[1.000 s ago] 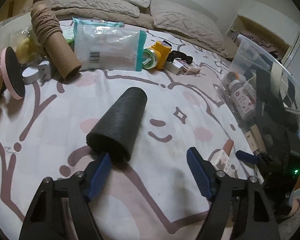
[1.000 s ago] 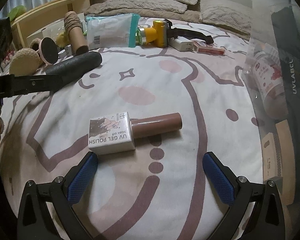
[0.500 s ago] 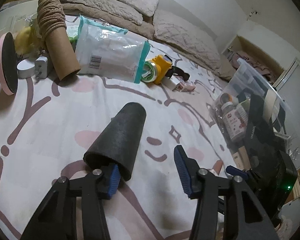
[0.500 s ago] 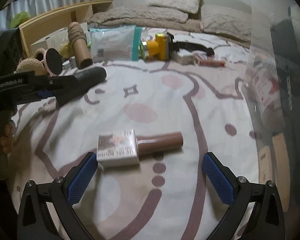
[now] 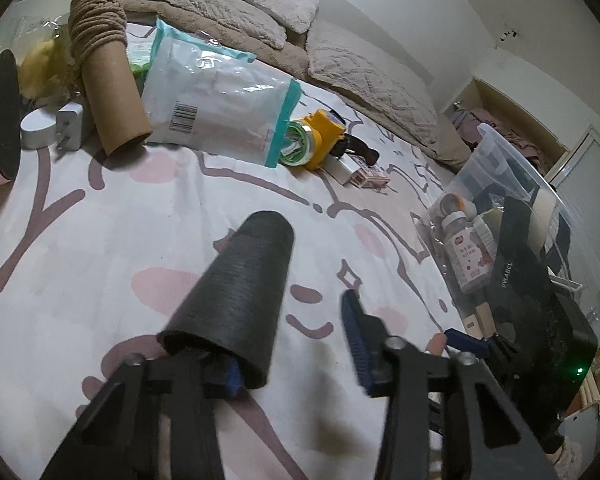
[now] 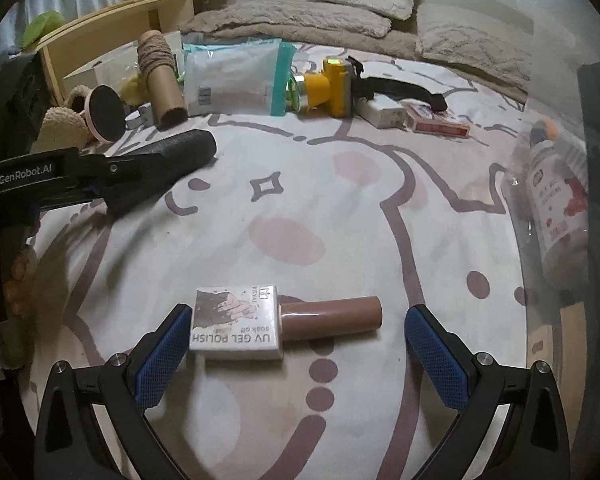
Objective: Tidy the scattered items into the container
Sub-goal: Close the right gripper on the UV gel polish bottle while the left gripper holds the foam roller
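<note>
Black cone point(image 5: 240, 292) between closing left fingers point(image 5: 356, 340); right fingers point(image 6: 164, 356) spread around gel polish bottle point(image 6: 284, 322).

Both wrist views low, close, facing pillows; share bedspread point(image 5: 100, 240).

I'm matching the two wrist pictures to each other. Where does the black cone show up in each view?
Left wrist: black cone at lower centre, wide end at the left gripper, whose jaws are closing.
Right wrist: far left, middle height, lying on the bedspread.
Shared landmark: yellow tape dispenser, beyond the cone in both.
</note>
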The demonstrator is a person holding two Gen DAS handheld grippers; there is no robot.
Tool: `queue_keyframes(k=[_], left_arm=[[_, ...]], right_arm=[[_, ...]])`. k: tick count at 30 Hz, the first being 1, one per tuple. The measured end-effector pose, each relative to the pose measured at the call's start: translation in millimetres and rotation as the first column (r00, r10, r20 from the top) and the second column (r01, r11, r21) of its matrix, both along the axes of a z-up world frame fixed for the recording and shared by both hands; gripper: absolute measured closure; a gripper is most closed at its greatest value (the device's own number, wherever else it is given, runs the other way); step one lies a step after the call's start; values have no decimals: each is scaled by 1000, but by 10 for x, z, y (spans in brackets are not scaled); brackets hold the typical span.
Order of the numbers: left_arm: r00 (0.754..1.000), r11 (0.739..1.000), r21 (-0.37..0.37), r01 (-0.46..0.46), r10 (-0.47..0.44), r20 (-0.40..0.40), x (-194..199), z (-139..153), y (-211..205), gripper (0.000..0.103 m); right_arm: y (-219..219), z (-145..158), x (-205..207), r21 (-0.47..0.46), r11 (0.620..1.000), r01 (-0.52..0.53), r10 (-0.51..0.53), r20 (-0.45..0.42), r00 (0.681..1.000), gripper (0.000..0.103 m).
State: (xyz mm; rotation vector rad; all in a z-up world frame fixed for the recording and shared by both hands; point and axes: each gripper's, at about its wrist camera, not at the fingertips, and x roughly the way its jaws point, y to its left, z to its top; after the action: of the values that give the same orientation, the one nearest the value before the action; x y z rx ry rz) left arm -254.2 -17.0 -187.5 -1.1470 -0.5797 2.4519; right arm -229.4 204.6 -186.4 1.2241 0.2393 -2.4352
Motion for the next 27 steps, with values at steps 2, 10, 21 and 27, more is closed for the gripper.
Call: queue_keyframes(k=[2, 10, 21, 27], left_arm=[[1000, 1000, 1, -4, 4, 5, -2, -7, -13, 75], [1000, 1000, -13, -10, 10, 7, 9, -13, -40, 92], [1000, 1000, 5, -3, 3, -16, 62, 59, -27, 94], [999, 1000, 12, 28, -28, -36, 116, 134, 16, 95]], right_arm=[[2, -27, -16, 0, 1000, 3, -3, 11, 1000, 0], [-27, -41, 17, 7, 1000, 0, 0, -15, 1000, 0], [-172, 48, 204, 76, 997, -21, 31, -133, 991, 16], [-197, 88, 266, 82, 996, -23, 36, -157, 987, 16]])
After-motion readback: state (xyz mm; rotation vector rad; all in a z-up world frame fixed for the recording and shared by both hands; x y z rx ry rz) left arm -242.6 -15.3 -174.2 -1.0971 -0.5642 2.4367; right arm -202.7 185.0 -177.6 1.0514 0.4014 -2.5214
